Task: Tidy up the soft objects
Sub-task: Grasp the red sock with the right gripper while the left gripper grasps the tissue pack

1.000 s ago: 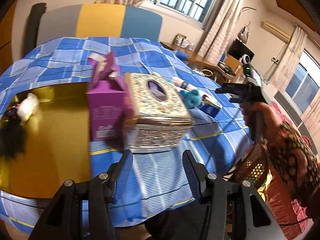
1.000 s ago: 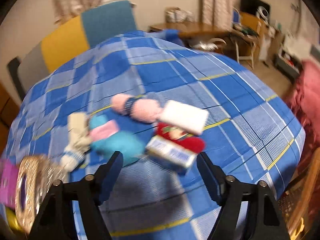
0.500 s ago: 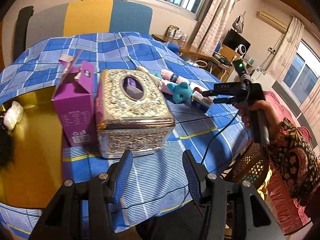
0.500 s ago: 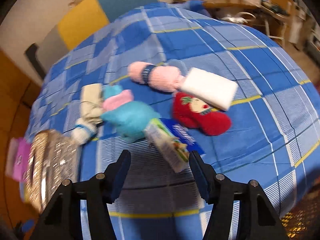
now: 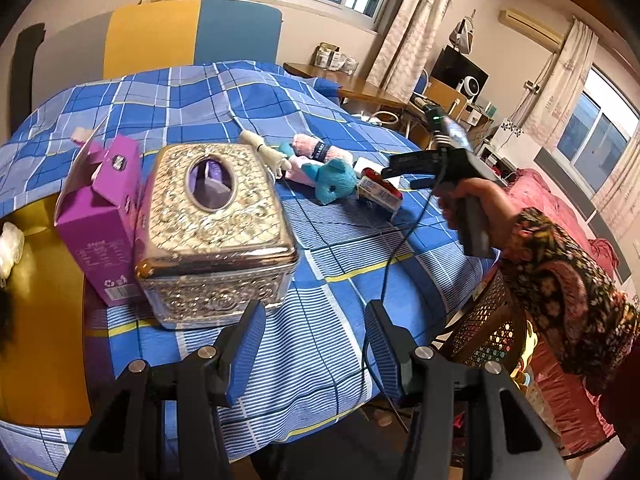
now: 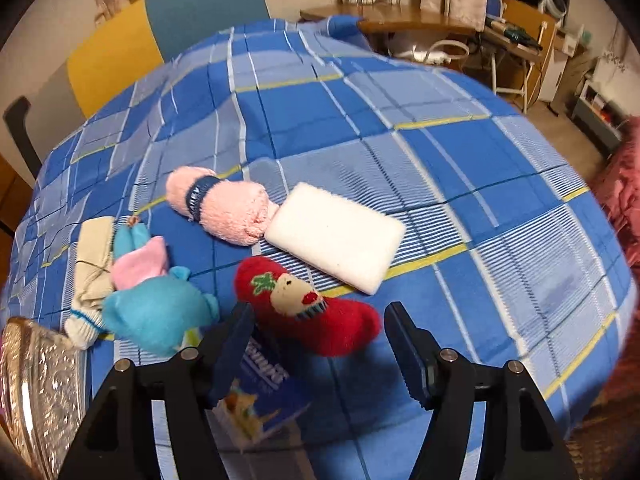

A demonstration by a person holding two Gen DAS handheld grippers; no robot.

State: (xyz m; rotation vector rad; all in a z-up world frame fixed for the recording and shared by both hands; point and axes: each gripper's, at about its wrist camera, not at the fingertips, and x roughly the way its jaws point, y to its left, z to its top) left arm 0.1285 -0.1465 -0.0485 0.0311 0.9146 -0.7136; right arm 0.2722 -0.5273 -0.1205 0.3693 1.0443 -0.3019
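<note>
The right tongs (image 6: 318, 326) stand low in the frame, jaws opening and empty, just above the red sock (image 6: 304, 306) on the blue checked bench (image 6: 460, 160). The white sponge (image 6: 334, 236) and pink towel roll (image 6: 224, 208) lie near the centre. The left tongs (image 5: 314, 336) are half wide and empty, before the golden tissue box (image 5: 212, 224)

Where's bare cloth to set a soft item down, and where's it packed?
Free: the checked cloth right of the white sponge out to the table edge, and the far stretch behind the pink towel roll. Crowded: around the red sock, teal plush and gold tissue box.
</note>
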